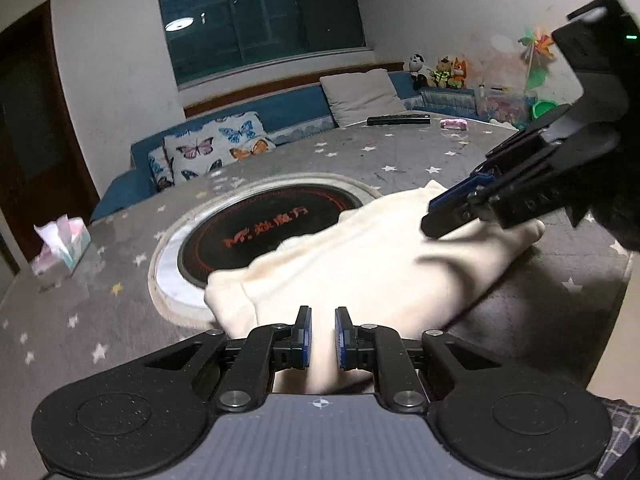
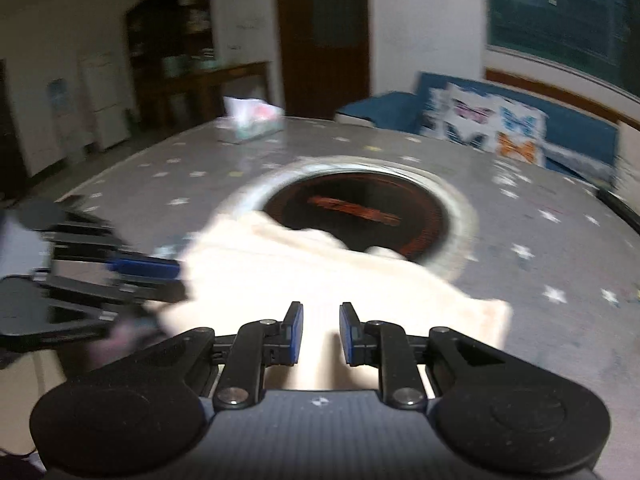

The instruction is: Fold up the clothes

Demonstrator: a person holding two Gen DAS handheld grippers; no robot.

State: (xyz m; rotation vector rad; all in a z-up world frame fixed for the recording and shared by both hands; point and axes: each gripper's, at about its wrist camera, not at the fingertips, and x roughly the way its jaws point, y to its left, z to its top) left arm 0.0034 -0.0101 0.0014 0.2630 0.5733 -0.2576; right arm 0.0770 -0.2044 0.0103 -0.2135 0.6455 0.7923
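Cream garment (image 1: 360, 252): near edge hidden behind both claws. Left claw (image 1: 323, 338) and right claw (image 2: 321, 334) each pinch its cloth. Right view blurred. Tissue box (image 1: 66, 246) holds tissues.

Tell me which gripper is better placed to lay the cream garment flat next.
Neither clearly: left gripper and right gripper each pinch the garment; likely both carry it together.

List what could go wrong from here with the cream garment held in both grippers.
1. The cream garment overlaps the round black cooktop set in the table; dragging it could snag the rim.
2. The left gripper and right gripper each pinch only a narrow bunch, so an edge may slip out and spoil the fold.
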